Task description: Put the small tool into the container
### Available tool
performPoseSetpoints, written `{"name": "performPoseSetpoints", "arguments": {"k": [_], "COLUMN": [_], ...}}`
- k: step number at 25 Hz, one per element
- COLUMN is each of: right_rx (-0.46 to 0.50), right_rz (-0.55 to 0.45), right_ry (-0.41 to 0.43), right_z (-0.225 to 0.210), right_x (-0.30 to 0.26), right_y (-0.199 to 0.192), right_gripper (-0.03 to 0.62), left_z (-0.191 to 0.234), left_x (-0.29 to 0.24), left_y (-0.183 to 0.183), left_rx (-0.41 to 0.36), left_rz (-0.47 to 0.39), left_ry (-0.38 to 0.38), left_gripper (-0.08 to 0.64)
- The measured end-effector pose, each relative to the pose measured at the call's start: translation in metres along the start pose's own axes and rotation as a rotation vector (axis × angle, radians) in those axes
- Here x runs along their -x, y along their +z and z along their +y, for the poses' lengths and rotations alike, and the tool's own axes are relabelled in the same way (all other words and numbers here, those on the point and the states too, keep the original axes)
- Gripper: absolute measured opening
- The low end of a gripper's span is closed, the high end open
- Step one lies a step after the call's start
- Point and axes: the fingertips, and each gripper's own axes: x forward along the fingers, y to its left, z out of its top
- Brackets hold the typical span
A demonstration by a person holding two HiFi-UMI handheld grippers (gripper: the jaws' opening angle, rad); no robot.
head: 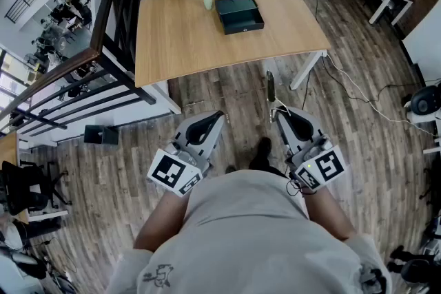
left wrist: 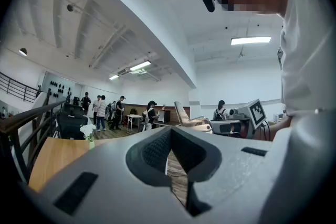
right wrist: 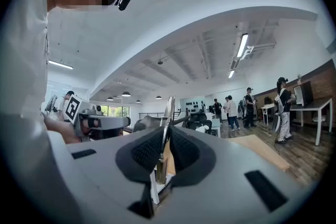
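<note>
The right gripper [head: 277, 113] clamps the thin metal tool [head: 271, 87], which sticks out past its tips, the left gripper [head: 217, 117] beside it is closed on nothing, and the dark box [head: 239, 14] sits well ahead of both on a wooden table [head: 172, 45].

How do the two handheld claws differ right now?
The right gripper is clamped on a slim metal tool that sticks out past its jaws; the left gripper holds nothing. The right gripper's jaws are slightly apart around it; the left gripper's meet. Both are grey, carry a marker cube and point toward the table.
</note>
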Motion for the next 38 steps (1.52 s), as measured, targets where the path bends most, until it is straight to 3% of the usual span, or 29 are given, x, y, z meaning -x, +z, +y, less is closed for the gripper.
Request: {"name": "performPoseSetpoints", "arguments": {"k": [22, 38], "right_rx": [-0.033, -0.06], "right_rz": [0.026, 0.042], "right_ry": [0.031, 0.076], "right_z": [-0.039, -0.152], "right_x": [-0.032, -0.075], "right_y": [-0.012, -0.021], "right_gripper": [0.035, 0.035], "left_z": [0.031, 0.071], "left_x": [-0.039, -0.149], "left_y": [-0.016, -0.035], "left_rx": [0.044, 0.053], "left_rz": [0.038, 0.083], "left_ry": [0.024, 0.048], "left_gripper": [0.005, 0.005]}}
